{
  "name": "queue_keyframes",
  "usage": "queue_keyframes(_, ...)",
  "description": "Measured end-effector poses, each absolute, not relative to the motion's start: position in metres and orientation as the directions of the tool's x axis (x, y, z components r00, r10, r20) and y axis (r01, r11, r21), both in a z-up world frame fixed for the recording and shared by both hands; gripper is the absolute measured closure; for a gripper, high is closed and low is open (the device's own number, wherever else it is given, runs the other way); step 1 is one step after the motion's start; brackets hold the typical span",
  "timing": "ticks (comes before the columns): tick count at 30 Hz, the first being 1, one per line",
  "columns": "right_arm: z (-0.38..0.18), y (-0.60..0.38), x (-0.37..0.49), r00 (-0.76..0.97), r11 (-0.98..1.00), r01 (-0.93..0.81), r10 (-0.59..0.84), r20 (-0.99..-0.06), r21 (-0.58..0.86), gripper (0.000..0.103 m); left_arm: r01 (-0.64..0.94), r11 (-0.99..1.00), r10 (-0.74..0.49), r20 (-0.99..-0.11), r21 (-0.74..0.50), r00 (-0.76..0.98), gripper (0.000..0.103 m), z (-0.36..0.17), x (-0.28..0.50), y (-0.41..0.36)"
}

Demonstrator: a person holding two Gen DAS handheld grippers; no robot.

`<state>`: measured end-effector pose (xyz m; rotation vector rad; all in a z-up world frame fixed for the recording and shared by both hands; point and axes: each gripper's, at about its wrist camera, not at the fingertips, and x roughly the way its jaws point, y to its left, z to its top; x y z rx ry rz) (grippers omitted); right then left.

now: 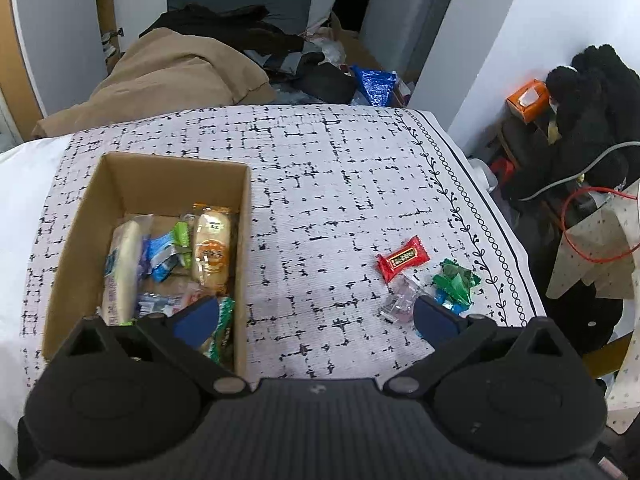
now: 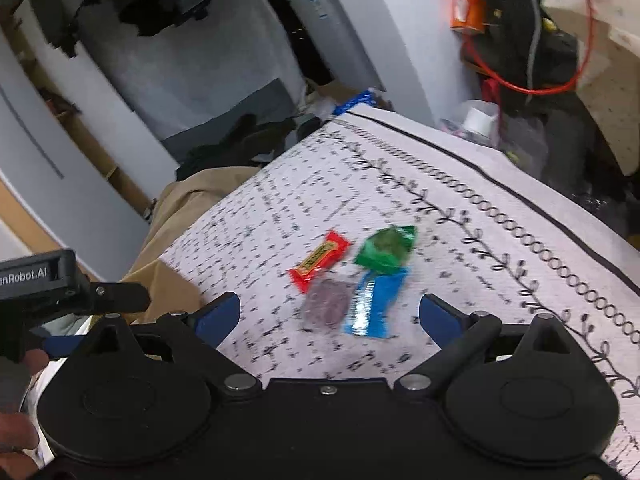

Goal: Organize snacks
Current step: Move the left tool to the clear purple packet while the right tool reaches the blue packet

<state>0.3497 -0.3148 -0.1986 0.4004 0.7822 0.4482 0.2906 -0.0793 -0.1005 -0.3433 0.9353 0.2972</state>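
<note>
A cardboard box (image 1: 244,248) on the patterned cloth holds several wrapped snacks, among them a bun in an orange wrapper (image 1: 211,250). To its right lie a red snack (image 1: 402,259), a green packet (image 1: 455,280), a clear purplish packet (image 1: 400,300) and a blue one partly hidden by a fingertip. My left gripper (image 1: 316,320) hangs open between box and pile, nothing in it. In the right wrist view the red snack (image 2: 320,261), green packet (image 2: 386,250), purplish packet (image 2: 326,303) and blue packet (image 2: 374,307) lie just ahead of my right gripper (image 2: 330,314), which is open and empty.
The cloth-covered table (image 1: 320,168) ends at a bordered edge on the right. Beyond it stand clutter, a red cable (image 1: 592,224) and an orange box (image 1: 527,99). Tan fabric (image 1: 172,76) is heaped behind the table. The other gripper's body (image 2: 44,284) and a hand show at the left.
</note>
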Motion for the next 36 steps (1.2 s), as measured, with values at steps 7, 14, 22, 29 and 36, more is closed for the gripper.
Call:
queue_keyframes(7, -0.207, -0.328, 0.357, 0.642, 0.846, -0.188, 0.49, -0.589, 0.499, 0.007, -0.342, 0.931, 0.092, -0.823, -0.129, 0.561, 0.0, -0.111, 0.31, -0.098)
queue_keyframes(14, -0.216, -0.328, 0.364, 0.633, 0.842, -0.176, 0.494, -0.597, 0.51, 0.018, -0.293, 0.944, 0.041, -0.833, -0.149, 0.552, 0.002, -0.129, 0.329, -0.111)
queue_keyframes(22, -0.235, -0.325, 0.376, 0.61, 0.852, -0.125, 0.471, -0.638, 0.509, 0.031, -0.17, 0.978, -0.006, -0.838, -0.119, 0.546, 0.006, -0.15, 0.353, -0.122)
queue_keyframes(29, -0.25, -0.316, 0.385, 0.584, 0.857, -0.106, 0.464, -0.666, 0.505, 0.045, -0.138, 0.971, -0.092, -0.836, -0.196, 0.541, 0.019, -0.173, 0.369, -0.119)
queue_keyframes(36, -0.258, -0.304, 0.392, 0.562, 0.855, -0.117, 0.476, -0.676, 0.506, 0.055, -0.096, 0.969, -0.144, -0.835, -0.228, 0.531, 0.041, -0.193, 0.383, -0.118)
